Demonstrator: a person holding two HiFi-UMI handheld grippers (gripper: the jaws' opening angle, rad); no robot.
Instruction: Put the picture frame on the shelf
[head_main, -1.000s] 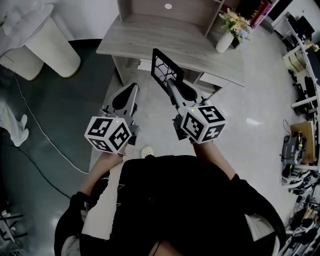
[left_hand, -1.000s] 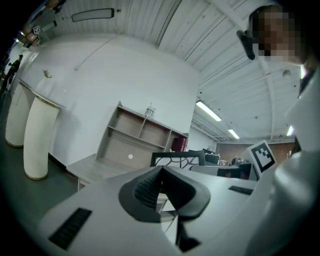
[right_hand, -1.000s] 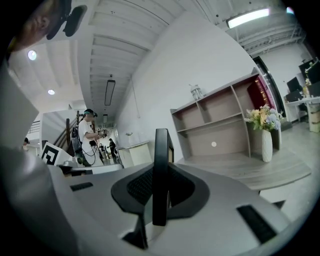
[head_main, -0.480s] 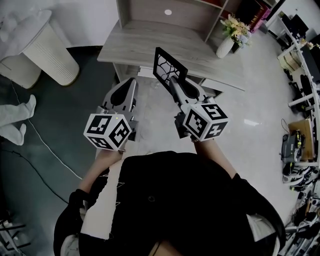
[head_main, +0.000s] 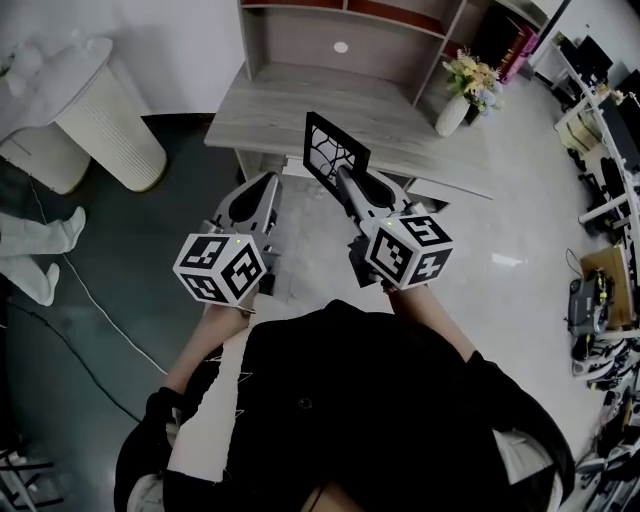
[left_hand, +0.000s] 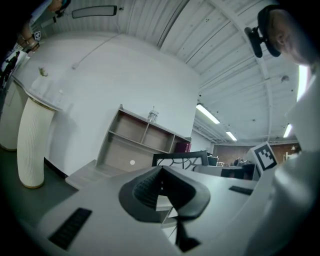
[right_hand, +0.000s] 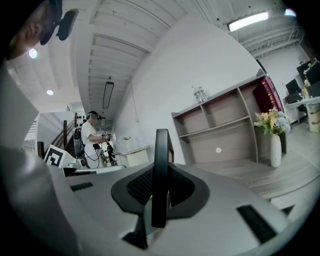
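Observation:
My right gripper (head_main: 352, 188) is shut on the black picture frame (head_main: 334, 152), which stands on edge between its pads above the near edge of the wooden desk (head_main: 300, 110). In the right gripper view the picture frame (right_hand: 160, 175) shows edge-on, pinched at the jaws' middle by my right gripper (right_hand: 161, 187). The shelf (head_main: 345, 30) rises at the desk's back; in the right gripper view the shelf (right_hand: 225, 125) stands ahead and to the right. My left gripper (head_main: 262, 192) is shut with nothing in it, held left of the frame. The left gripper view shows the frame (left_hand: 181, 160) beyond my left gripper (left_hand: 161, 186).
A white vase with flowers (head_main: 462, 82) stands at the desk's right end. A pale ribbed bin (head_main: 85, 100) sits left of the desk. Cables run across the dark floor at left. Desks and equipment crowd the far right. A person (right_hand: 92, 142) stands far off in the right gripper view.
Both grippers and the frame have shifted little; the view has drawn slightly back, with more of the shelf showing at the top. The feet at far left have moved.

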